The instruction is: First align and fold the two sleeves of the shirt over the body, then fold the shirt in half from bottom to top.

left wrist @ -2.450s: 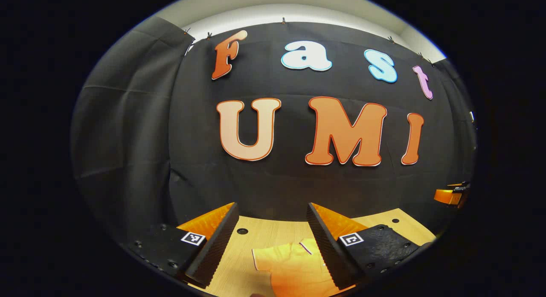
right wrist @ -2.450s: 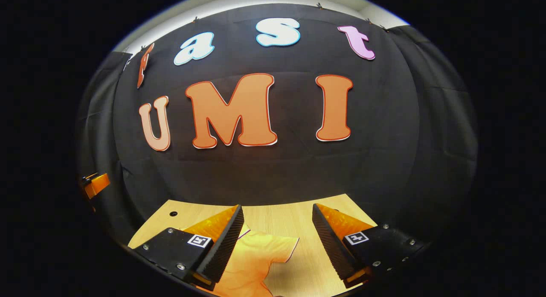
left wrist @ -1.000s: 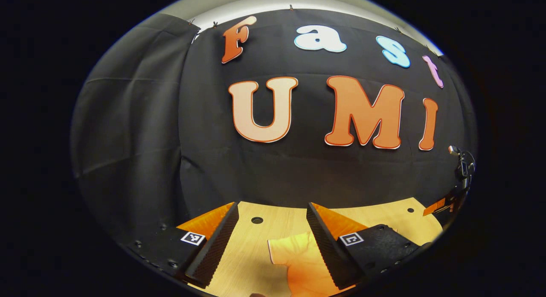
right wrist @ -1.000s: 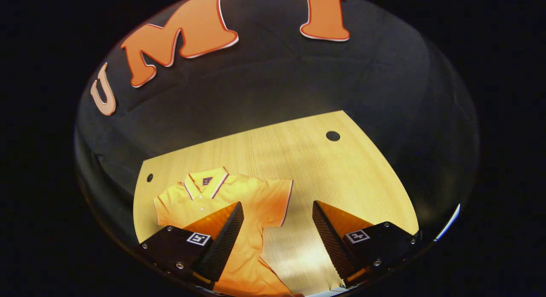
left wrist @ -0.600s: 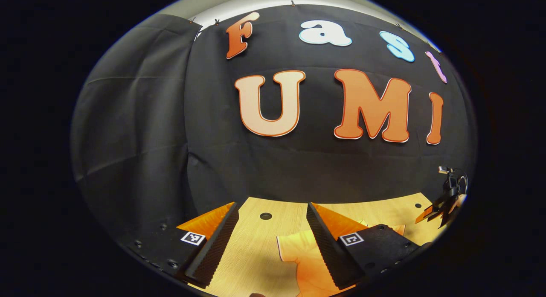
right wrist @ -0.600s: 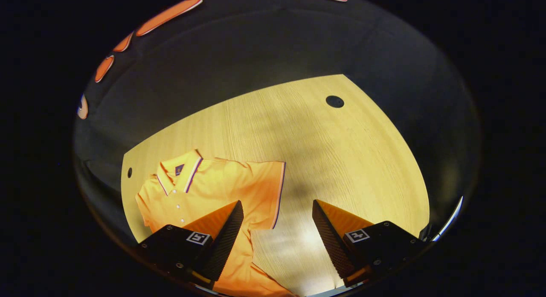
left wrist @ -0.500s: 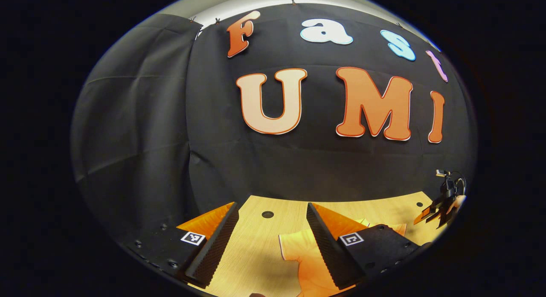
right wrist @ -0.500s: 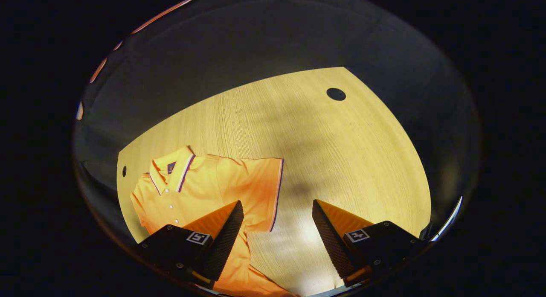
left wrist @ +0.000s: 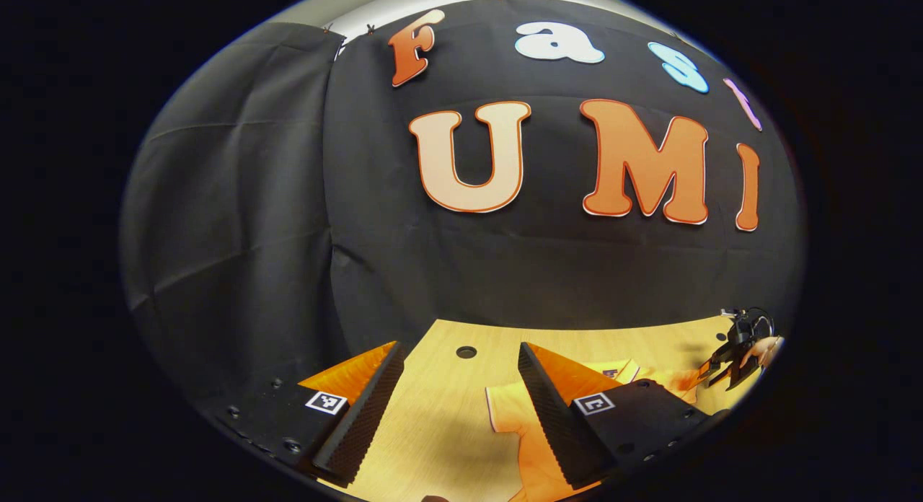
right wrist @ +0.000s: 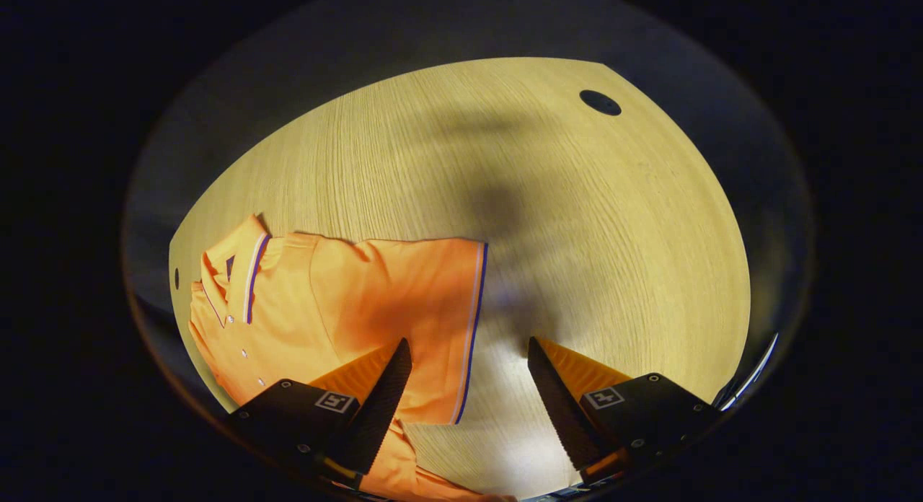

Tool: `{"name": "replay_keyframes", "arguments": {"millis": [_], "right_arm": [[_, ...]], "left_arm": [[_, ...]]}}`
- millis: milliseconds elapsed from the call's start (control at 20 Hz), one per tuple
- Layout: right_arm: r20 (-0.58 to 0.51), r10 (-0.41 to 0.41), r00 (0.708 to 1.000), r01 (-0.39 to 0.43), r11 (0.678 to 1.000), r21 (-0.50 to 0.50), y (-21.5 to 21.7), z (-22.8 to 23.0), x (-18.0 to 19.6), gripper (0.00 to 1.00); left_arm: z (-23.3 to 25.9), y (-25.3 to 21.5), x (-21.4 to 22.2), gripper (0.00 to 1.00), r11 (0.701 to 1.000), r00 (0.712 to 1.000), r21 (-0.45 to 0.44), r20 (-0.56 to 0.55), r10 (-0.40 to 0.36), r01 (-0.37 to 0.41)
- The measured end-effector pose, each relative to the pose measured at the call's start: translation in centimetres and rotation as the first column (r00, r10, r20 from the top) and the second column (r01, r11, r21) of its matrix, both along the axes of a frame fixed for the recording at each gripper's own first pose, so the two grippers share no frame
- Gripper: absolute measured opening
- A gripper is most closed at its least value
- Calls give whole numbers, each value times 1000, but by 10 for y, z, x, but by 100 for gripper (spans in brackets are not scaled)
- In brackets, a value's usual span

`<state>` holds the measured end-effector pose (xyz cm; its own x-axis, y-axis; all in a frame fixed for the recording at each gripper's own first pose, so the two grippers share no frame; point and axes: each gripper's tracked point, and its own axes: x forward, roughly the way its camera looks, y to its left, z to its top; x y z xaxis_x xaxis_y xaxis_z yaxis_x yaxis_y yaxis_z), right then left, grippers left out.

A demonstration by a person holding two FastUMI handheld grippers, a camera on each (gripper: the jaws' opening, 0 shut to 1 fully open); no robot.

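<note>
An orange polo shirt [right wrist: 339, 307] lies flat on the light wooden table [right wrist: 577, 221], collar toward the left of the right gripper view. Its sleeve with a dark striped cuff [right wrist: 472, 322] spreads out to the side. My right gripper [right wrist: 467, 358] hovers open just above that cuff, one finger over the sleeve, the other over bare wood. In the left gripper view my left gripper [left wrist: 461, 361] stands open above the table, with the shirt's other sleeve [left wrist: 515, 415] beside its right-hand finger. The right gripper [left wrist: 735, 350] shows small at that view's far right edge.
Round holes sit in the table near its far corners [right wrist: 600, 102] [left wrist: 466, 352]. The black cloth wall [left wrist: 288, 199] rises right behind the table's back edge. Bare wood stretches to the right of the shirt in the right gripper view.
My right gripper has tipped downward and dropped close to the shirt's sleeve cuff. My left gripper has drifted slightly, bringing more of the table and shirt into sight. Both stay open.
</note>
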<state>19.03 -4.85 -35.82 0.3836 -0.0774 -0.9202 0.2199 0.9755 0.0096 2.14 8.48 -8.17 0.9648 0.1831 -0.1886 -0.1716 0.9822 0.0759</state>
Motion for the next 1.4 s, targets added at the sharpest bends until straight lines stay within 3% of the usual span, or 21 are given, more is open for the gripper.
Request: {"name": "replay_keyframes", "arguments": {"millis": [150, 450, 600, 650, 700, 750, 800, 850, 900, 950, 1050, 1250, 1400], "right_arm": [[1, 22, 1000, -22, 999, -45, 1, -1, 1, 97], [24, 9, 1000, -8, 999, -48, 1, -1, 0, 100], [45, 2, 999, 0, 999, -50, 1, -1, 1, 96], [48, -2, 999, 4, 999, -48, 2, 0, 1, 89], [51, -7, 999, 9, 999, -45, 5, 0, 2, 70], [55, -12, 998, 14, 999, -42, 6, -3, 4, 61], [63, -19, 998, 21, 999, -33, 8, -1, 4, 36], [71, -35, 997, 37, 999, -26, 9, -2, 5, 33], [79, -40, 996, 42, 999, -32, 9, 1, 5, 13], [101, -27, 994, 29, 999, -22, 12, -1, 10, 12], [124, -74, 989, 75, 997, -1, 14, 6, 9, 0], [162, -72, 984, 73, 997, -2, 26, 14, 7, 0], [224, -67, 972, 55, 997, 59, 50, 42, 9, 0]], "left_arm": [[-2, 0, 3, 98, 1000, 1000, -17, -1, -4, 4], [-28, -5, 9, 98, 997, 1000, -78, -20, -22, 20], [-38, -10, 9, 99, 993, 998, -109, -41, -47, 42], [-38, -11, 9, 99, 993, 998, -110, -44, -53, 48], [-39, -11, 11, 98, 993, 997, -108, -47, -58, 53], [-40, -10, 11, 98, 992, 997, -107, -46, -64, 59], [-41, -10, 13, 98, 992, 997, -110, -46, -69, 64], [-42, -10, 14, 98, 991, 996, -115, -48, -77, 71], [-45, -9, 17, 98, 989, 995, -122, -52, -88, 81], [-48, -9, 19, 98, 988, 993, -126, -59, -101, 92], [-53, -3, 25, 98, 986, 990, -122, -74, -124, 114], [-53, 15, 36, 98, 984, 985, -104, -72, -154, 146], [-54, 29, 39, 98, 984, 988, -117, -64, -140, 132]]}}
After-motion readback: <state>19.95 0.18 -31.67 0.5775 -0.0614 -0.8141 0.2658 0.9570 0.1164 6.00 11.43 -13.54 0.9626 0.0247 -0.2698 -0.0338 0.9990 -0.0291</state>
